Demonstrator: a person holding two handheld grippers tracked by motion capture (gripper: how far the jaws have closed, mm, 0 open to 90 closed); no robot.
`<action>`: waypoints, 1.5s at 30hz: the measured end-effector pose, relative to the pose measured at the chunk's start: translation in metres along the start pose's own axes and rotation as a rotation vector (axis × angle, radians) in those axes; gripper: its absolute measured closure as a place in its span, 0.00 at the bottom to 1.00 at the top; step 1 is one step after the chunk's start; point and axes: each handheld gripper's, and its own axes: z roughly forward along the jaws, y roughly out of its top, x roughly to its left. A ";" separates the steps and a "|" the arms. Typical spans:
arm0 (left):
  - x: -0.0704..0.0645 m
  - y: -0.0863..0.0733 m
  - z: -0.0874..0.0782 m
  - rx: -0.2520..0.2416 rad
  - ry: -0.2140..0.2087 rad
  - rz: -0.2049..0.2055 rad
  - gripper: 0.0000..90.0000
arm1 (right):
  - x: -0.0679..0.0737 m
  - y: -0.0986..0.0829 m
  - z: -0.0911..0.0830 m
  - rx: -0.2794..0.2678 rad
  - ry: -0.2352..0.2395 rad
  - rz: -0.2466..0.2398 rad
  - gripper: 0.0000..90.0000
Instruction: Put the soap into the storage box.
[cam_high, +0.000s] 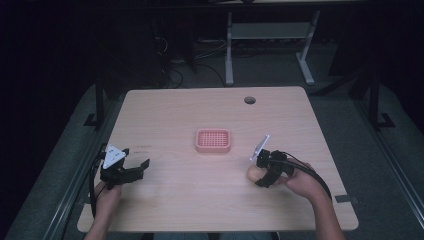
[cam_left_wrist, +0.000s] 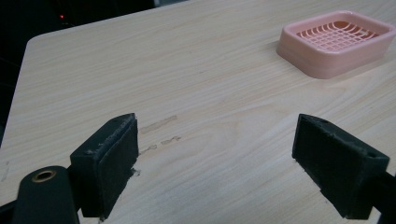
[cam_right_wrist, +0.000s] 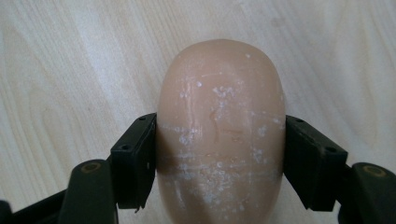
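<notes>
No readable brand, label or writing on anything; faint scuff marks (cam_left_wrist: 159, 125) on the wood just ahead of the left gripper's jaws carry no letters.

Right gripper (cam_right_wrist: 219, 154): jaws clamped on the two long sides of a pale peach, oval bar of soap (cam_right_wrist: 220, 130), its surface flecked with white residue and fine scratches. The bar's near end is cut off at the bottom edge of the right gripper view. In the high view the same bar (cam_high: 254, 173) shows as a small pale lump at the front of the right gripper (cam_high: 261, 172), mostly hidden behind the black frame and the hand; whether it rests on the counter or hangs just above cannot be told.

Left gripper (cam_left_wrist: 215, 163): jaws wide apart, nothing between them, bare wood below. In the high view it (cam_high: 136, 169) sits near the counter's left front, well apart from the soap.

Light wood-grain counter (cam_high: 210, 210): round cable hole (cam_high: 250, 100) near the far edge.

Pink rectangular plastic soap dish with a slotted grid floor (cam_high: 213, 140) stands mid-counter, between the two grippers and farther back. Its grid (cam_left_wrist: 338, 35) holds nothing.
</notes>
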 end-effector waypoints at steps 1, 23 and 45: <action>0.000 0.000 0.000 -0.001 -0.002 -0.001 0.16 | 0.000 0.001 0.000 -0.002 0.001 0.002 0.36; 0.001 0.000 -0.001 -0.005 0.004 -0.006 0.16 | -0.009 0.021 -0.013 -0.047 0.000 -0.031 0.36; 0.003 -0.001 -0.002 0.000 0.003 -0.005 0.16 | -0.014 0.039 -0.021 -0.079 0.015 -0.054 0.36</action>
